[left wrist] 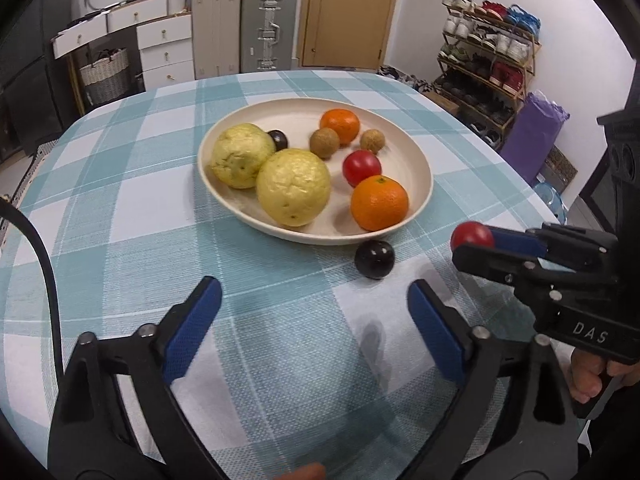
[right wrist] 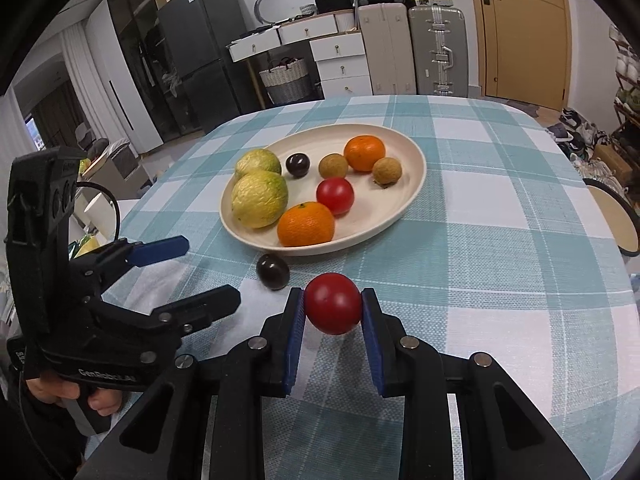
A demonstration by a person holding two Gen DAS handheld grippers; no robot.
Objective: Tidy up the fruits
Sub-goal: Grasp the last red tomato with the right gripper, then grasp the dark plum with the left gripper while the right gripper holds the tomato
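Note:
A cream plate (left wrist: 416,160) (right wrist: 408,152) on the checked tablecloth holds two yellow-green guavas (left wrist: 294,186), two oranges (left wrist: 379,208), a red tomato (left wrist: 361,167), two brown longans (left wrist: 324,142) and a dark plum (left wrist: 278,140). Another dark plum (left wrist: 374,259) (right wrist: 273,271) lies on the cloth just in front of the plate. My right gripper (right wrist: 333,304) is shut on a red tomato (right wrist: 333,303) (left wrist: 472,236), held above the cloth near the plate. My left gripper (left wrist: 314,308) (right wrist: 200,268) is open and empty, just short of the loose plum.
The table edge curves round at the far side and right. Suitcases (left wrist: 268,28), white drawers (left wrist: 164,52), a shoe rack (left wrist: 488,52) and a door stand beyond it. A round stool (right wrist: 612,216) is beside the table at the right.

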